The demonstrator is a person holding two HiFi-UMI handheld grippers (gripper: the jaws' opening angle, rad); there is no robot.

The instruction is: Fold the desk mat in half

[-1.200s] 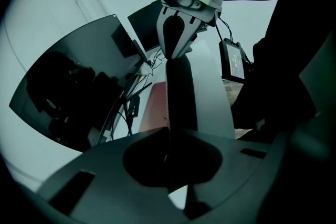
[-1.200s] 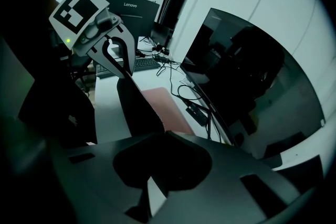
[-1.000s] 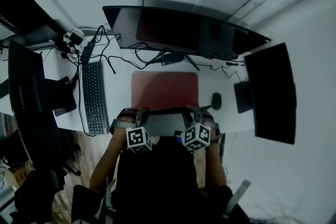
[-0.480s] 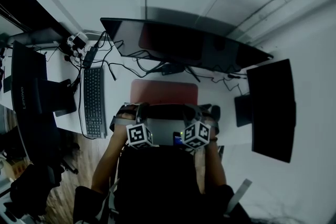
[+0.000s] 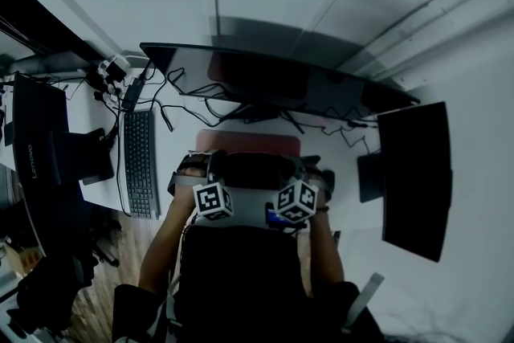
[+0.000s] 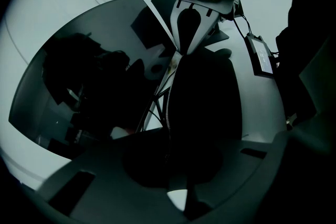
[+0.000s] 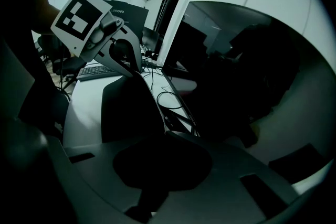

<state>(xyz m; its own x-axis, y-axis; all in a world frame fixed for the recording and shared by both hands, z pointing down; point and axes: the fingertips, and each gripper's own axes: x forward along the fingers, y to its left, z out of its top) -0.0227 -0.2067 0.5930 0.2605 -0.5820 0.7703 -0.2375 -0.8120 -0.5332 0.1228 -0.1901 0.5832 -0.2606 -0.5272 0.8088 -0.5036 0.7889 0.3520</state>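
At the far left of the white surface (image 5: pixel 173 150) stood a dark Lenovo monitor (image 5: pixel 32 144). A black keyboard (image 5: pixel 140 163) lay well to the left of the left gripper's jaws. The left gripper (image 6: pixel 169 156) had its jaws together, clamped on the left near corner of the desk mat (image 5: pixel 247 142), and the thin edge ran straight out from between them. The near edge of the mat was raised off the surface and stretched as a dark sheet between the 2 grippers. Only a strip of its red top lay flat beyond the jaws, just in front of the wide curved monitor (image 5: pixel 273 80). Loose cables (image 5: pixel 173 104) trailed over the surface beyond the jaws, under that monitor. The right gripper (image 7: pixel 157 157) also had its jaws together, clamped on the right near corner of the mat, with the dark sheet running from them toward the left gripper. Both marker cubes sat near each other, just behind the raised edge. Well to the right of the right gripper's jaws stood another dark monitor (image 5: pixel 416 177).
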